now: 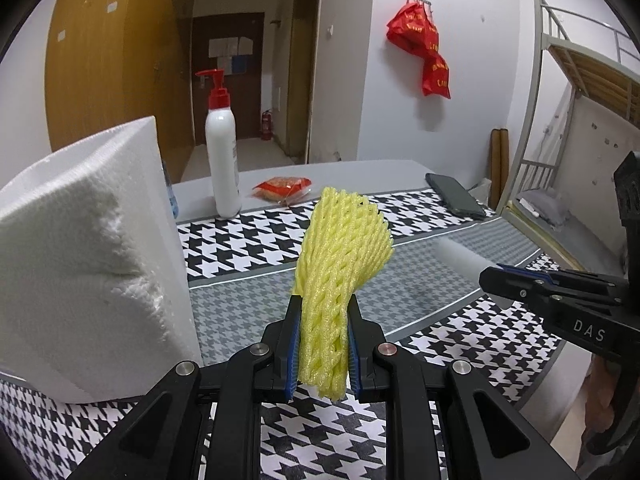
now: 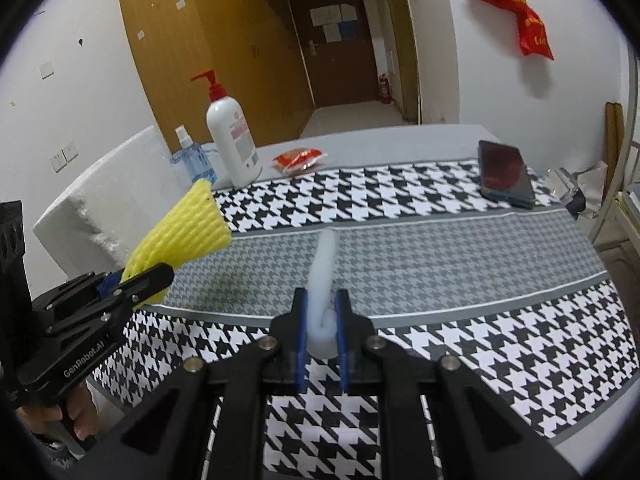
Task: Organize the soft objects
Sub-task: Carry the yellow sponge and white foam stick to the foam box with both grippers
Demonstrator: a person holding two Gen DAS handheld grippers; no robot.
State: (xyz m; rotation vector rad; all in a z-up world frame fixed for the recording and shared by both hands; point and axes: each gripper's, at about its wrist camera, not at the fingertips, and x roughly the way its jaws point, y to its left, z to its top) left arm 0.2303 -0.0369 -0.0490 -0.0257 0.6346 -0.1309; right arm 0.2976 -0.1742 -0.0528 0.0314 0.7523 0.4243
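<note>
Two hand-held grippers each clamp one piece: yellow foam net (image 1: 340, 276), white foam strip (image 2: 322, 280).

On the table (image 2: 400, 136) we see a houndstooth cloth (image 2: 500, 328) spread out. Near the far edge stand a white pump bottle (image 2: 232, 140) with a red top and, just beside it, a blue spray bottle (image 2: 192, 160). A red snack packet (image 2: 298, 159) lies nearby, a dark phone (image 2: 506, 174) well apart.

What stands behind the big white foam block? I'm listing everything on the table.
A blue spray bottle stands behind the foam block, beside the white pump bottle. Its base is hidden by the block.
</note>
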